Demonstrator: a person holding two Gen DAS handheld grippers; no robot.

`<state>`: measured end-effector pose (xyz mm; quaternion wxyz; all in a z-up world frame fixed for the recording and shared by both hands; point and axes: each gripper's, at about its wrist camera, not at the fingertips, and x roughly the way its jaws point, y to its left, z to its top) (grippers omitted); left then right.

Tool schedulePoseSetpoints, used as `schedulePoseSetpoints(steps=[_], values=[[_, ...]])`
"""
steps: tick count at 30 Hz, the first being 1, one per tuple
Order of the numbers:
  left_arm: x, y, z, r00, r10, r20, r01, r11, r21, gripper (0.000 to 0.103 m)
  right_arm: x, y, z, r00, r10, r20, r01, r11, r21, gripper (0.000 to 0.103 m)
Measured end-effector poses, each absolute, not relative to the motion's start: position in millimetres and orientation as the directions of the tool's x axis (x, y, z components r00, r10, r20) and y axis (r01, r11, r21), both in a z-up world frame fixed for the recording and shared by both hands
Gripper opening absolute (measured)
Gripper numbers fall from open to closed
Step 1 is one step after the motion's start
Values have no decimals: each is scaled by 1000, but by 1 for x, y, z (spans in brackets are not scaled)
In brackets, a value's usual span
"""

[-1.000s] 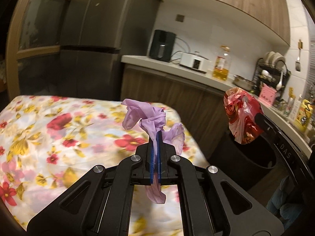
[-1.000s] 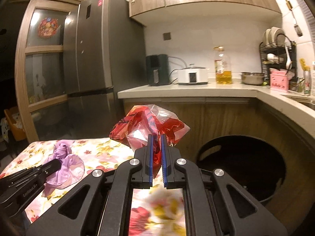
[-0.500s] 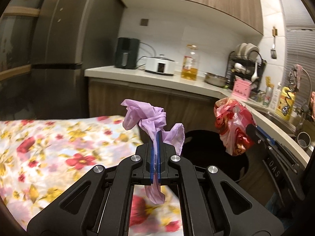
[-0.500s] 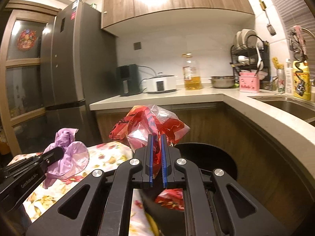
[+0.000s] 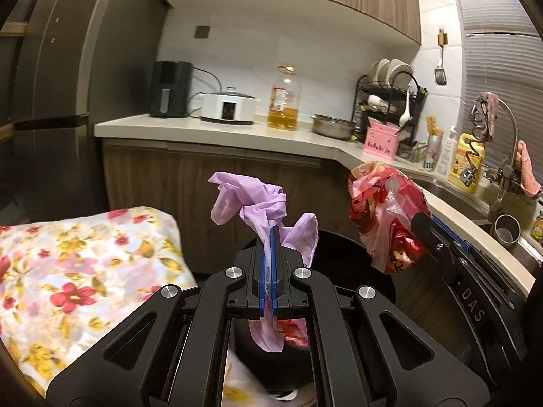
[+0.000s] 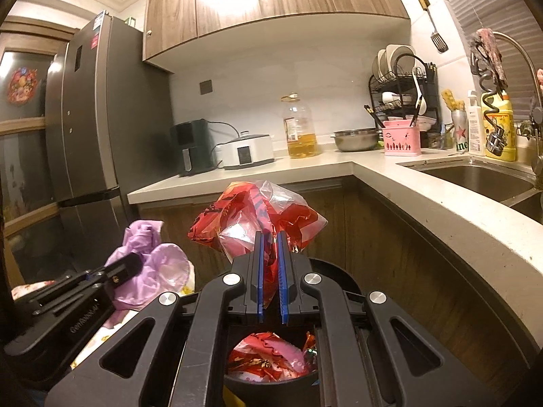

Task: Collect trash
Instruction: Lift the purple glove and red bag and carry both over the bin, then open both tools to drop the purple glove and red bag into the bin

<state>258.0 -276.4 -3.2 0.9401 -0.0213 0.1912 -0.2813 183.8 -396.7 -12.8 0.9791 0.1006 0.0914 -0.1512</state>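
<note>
- Step in hand: both pieces of trash are being carried to the bin (image 5: 356,271); my judgement is that the pick-up is done and the drop is not.
- Left tongs (image 5: 268,271) are pinching a lilac bag (image 5: 251,203) with the blue pads almost touching; thin film is bunching above the pads and a tail is hanging below.
- Right tongs (image 6: 270,271) are clamping a red bag (image 6: 258,217); the pads are standing slightly apart, filled by the crumpled film.
- In the right wrist view the red bag is hanging over the bin's mouth, with red and pink wrappers (image 6: 268,356) already lying inside.
- The lilac bag is sitting near the bin's rim, just past the edge of the floral cloth (image 5: 78,271); whether it is fully over the opening, I cannot tell.
- Next move, as I judge it: opening the right tongs first, then bringing the left further over the mouth before letting go.
- Materials: lilac film is matte, soft, wrinkled; red bag is glossy, printed, partly clear, crackly-looking. Both are light and may be clinging to the pads.
- Bin is black, round, smooth-walled.
</note>
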Motion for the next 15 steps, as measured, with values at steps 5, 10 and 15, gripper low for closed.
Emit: schedulePoseSetpoints(steps=[5, 10, 15], values=[[268, -289, -9, 743, -565, -360, 550, 821, -154, 1, 190, -402, -14, 940, -270, -208, 307, 935, 175, 9], [276, -297, -17, 717, -588, -375, 572, 803, -165, 2, 195, -409, -17, 939, -267, -217, 309, 932, 188, 22], [282, -299, -27, 703, -586, -402, 575, 802, -164, 22, 196, -414, -20, 933, -273, -233, 322, 924, 208, 30]])
